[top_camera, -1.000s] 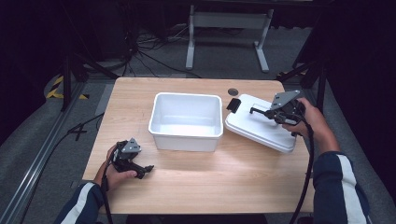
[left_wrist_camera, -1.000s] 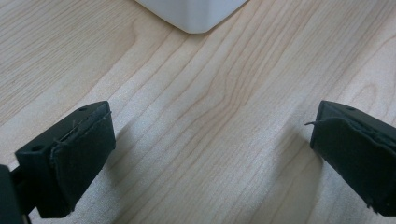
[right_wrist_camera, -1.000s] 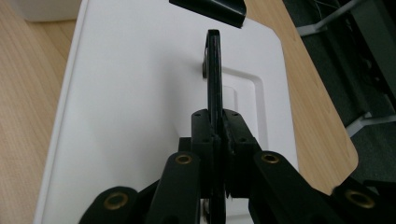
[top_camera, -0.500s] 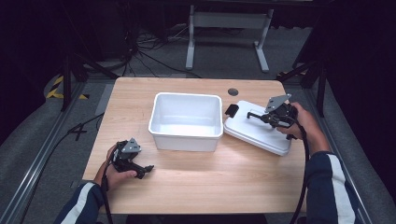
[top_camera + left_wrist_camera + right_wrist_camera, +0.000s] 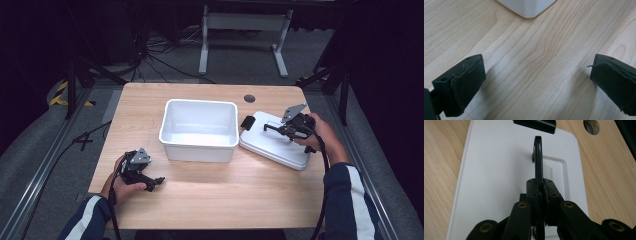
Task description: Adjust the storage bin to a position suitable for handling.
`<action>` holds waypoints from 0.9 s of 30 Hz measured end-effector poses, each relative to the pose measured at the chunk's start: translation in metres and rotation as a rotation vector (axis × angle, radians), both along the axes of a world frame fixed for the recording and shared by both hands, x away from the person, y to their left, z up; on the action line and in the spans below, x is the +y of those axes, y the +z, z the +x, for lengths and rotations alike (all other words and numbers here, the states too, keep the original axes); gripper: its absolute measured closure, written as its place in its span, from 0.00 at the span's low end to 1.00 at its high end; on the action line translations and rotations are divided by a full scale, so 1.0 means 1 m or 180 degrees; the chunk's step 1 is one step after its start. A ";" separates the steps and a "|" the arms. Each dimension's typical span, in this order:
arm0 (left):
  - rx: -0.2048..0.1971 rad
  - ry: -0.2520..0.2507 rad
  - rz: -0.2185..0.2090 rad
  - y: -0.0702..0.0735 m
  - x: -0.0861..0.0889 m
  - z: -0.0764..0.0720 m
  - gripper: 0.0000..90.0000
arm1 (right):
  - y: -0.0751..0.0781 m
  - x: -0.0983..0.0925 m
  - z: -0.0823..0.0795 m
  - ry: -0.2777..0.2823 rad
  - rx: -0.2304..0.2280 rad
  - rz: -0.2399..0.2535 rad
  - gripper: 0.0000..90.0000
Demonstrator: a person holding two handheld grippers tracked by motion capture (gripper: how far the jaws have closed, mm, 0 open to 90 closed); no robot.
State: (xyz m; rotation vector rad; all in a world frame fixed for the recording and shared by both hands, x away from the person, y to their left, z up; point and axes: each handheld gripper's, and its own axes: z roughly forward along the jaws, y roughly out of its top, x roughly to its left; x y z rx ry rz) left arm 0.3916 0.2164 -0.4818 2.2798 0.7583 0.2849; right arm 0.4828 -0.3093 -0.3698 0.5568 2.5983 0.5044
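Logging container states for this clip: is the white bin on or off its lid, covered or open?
Open. The white bin stands uncovered and looks empty; its lid lies on the table beside it, handle clamped by the right gripper.

I see my left gripper [image 5: 159, 181] at seven o'clock and my right gripper [image 5: 266, 127] at three o'clock, both black, each topped by a grey three-cornered plate and trailing a black cable. The jaws carry worn black pads [image 5: 469, 83] and brass-coloured pivot screws [image 5: 522, 205]. My sleeves [image 5: 351, 200] are dark navy with a white stripe.

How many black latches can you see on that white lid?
1 shows: a black latch on the white lid at its end near the white bin. Another may be hidden.
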 end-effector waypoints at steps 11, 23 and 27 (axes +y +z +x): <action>0.0003 -0.0001 -0.0002 0.000 0.000 0.000 0.01 | -0.011 0.001 0.004 -0.0081 0.0095 -0.0136 0.94; -0.0002 0.0000 -0.0001 0.000 0.000 0.000 0.01 | -0.011 -0.001 0.004 -0.0126 0.0062 -0.0041 0.92; 0.0000 -0.0001 0.0000 0.000 0.000 0.000 0.00 | -0.009 -0.003 0.004 -0.0115 0.0043 0.0016 0.90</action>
